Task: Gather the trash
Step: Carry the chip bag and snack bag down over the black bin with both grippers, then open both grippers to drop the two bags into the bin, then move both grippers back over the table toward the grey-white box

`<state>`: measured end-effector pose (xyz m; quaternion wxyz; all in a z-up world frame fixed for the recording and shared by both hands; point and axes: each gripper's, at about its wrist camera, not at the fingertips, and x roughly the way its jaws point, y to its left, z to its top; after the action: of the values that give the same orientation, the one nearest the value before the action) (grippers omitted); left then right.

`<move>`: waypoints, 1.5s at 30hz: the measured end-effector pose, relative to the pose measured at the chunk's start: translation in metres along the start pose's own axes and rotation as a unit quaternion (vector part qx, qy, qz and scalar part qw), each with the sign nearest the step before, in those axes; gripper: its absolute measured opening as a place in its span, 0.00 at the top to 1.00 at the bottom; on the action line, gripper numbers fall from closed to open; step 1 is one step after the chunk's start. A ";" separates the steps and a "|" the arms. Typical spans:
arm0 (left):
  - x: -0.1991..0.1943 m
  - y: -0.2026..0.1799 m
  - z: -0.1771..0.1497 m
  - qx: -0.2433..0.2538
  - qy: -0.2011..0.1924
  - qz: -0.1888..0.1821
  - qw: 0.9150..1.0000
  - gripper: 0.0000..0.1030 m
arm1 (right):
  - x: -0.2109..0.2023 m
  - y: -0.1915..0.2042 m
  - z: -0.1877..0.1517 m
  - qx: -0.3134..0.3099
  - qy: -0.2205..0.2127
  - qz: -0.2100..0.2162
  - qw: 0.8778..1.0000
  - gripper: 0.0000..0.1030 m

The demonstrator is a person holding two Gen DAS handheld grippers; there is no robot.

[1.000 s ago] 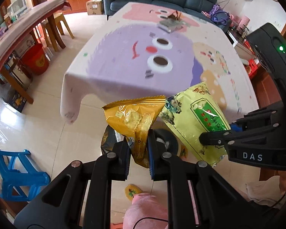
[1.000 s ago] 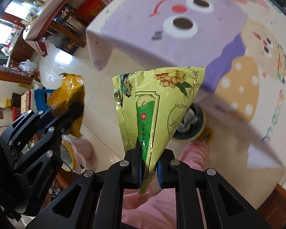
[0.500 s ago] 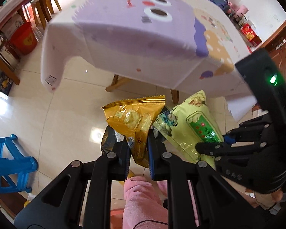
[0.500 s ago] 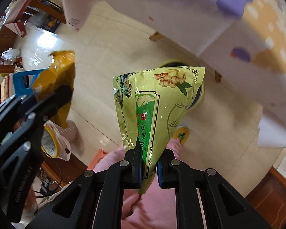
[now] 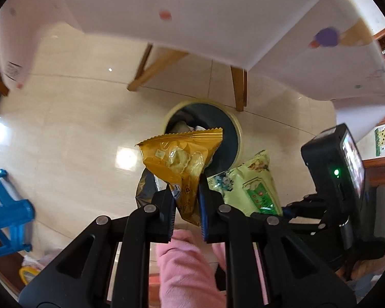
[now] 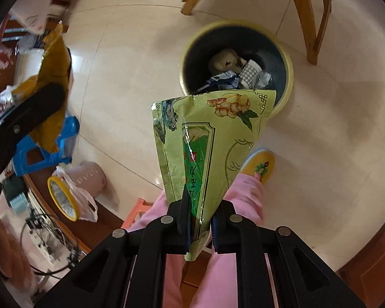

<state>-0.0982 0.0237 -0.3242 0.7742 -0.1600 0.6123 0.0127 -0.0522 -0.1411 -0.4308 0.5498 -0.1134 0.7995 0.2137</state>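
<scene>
Left wrist view: my left gripper (image 5: 186,200) is clamped on the lower end of a yellow snack bag (image 5: 182,159), which stands up in front of the lens and partly covers a round bin (image 5: 240,134) on the floor beyond; my right gripper (image 6: 200,227), seen in its own view, pinches the narrow end of a green packet (image 6: 208,141), whose wide top edge overlaps the near rim of that bin. The bin has a pale yellow rim and a dark inside, and already holds crumpled wrappers (image 6: 240,77); it sits just beside a wooden table leg (image 5: 238,87).

To do this step well, I judge each bag should be carried until it hangs squarely over the bin's mouth before I let the fingers part; the bags are light and broad, so they may drift or catch on the rim; lowering them close first, one at a time, seems safest.

The floor (image 5: 77,118) is glossy cream tile; a white tablecloth (image 5: 205,12) with coloured spots hangs overhead; a blue plastic stool (image 5: 5,218) stands at left; a pink trouser leg (image 6: 243,195) and a yellow slipper (image 6: 260,165) show below.
</scene>
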 end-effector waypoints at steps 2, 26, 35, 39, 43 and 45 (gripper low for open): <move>0.026 0.000 0.004 -0.005 0.010 -0.007 1.000 0.88 | 0.020 -0.012 0.010 0.010 0.004 0.019 1.000 0.89; 0.233 -0.012 0.045 0.005 0.084 -0.016 0.996 0.70 | 0.141 -0.104 0.127 0.104 0.007 0.054 0.993 0.44; 0.230 0.000 0.045 -0.004 0.086 0.002 0.996 0.31 | 0.129 -0.115 0.122 0.101 -0.019 0.045 0.994 0.42; 0.222 -0.002 0.042 0.006 0.084 0.008 0.996 0.31 | 0.120 -0.110 0.113 0.100 -0.032 0.050 0.993 0.42; 0.203 -0.007 0.038 0.011 0.075 0.008 0.997 0.31 | 0.104 -0.102 0.101 0.103 -0.048 0.051 0.992 0.42; 0.191 -0.007 0.037 0.012 0.069 0.009 0.998 0.31 | 0.095 -0.096 0.094 0.107 -0.062 0.054 0.991 0.42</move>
<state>-0.0142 -0.0071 -0.4973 0.7320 -0.1452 0.6657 0.0012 0.0306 -0.1766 -0.5687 0.5951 0.0026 0.7870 0.1628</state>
